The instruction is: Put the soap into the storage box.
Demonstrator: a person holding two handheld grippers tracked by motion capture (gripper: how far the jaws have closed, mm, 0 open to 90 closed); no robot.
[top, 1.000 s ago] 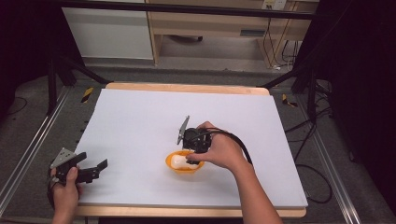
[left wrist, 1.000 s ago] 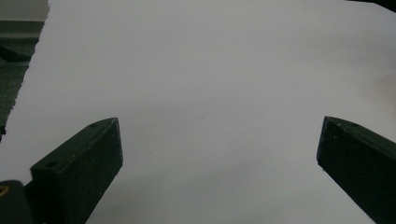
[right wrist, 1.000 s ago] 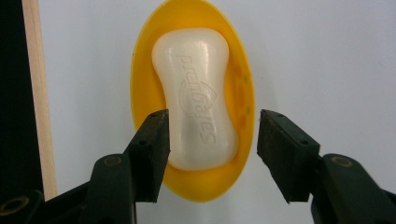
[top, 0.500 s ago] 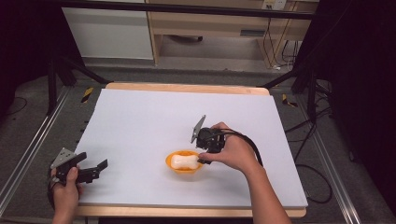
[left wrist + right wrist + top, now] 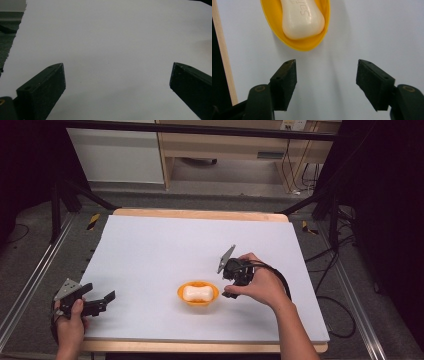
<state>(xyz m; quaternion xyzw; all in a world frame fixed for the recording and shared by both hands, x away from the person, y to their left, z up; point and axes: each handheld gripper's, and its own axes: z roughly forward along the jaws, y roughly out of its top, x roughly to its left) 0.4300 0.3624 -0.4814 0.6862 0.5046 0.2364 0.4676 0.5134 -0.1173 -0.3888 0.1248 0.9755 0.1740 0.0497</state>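
Note:
A white bar of soap [image 5: 195,293] [image 5: 302,18] lies in a small orange dish [image 5: 197,301] [image 5: 298,42] near the middle front of the white table [image 5: 165,245]. My right gripper [image 5: 225,290] [image 5: 326,77] is just right of the dish, clear of it. Its jaws have just been opening and stand apart with only bare table between them. My left gripper [image 5: 107,302] [image 5: 116,80] rests at the table's front left corner, jaws wide open over bare white surface.
The wooden table edge [image 5: 200,214] runs along the far side and also the near one. Dark floor, metal rails [image 5: 30,285] and cables [image 5: 345,310] surround the table. A pale cabinet [image 5: 117,155] stands beyond it.
My right gripper has drawn back to the right, off the dish, and its jaws have opened. The soap stays in the dish. My left gripper has not moved.

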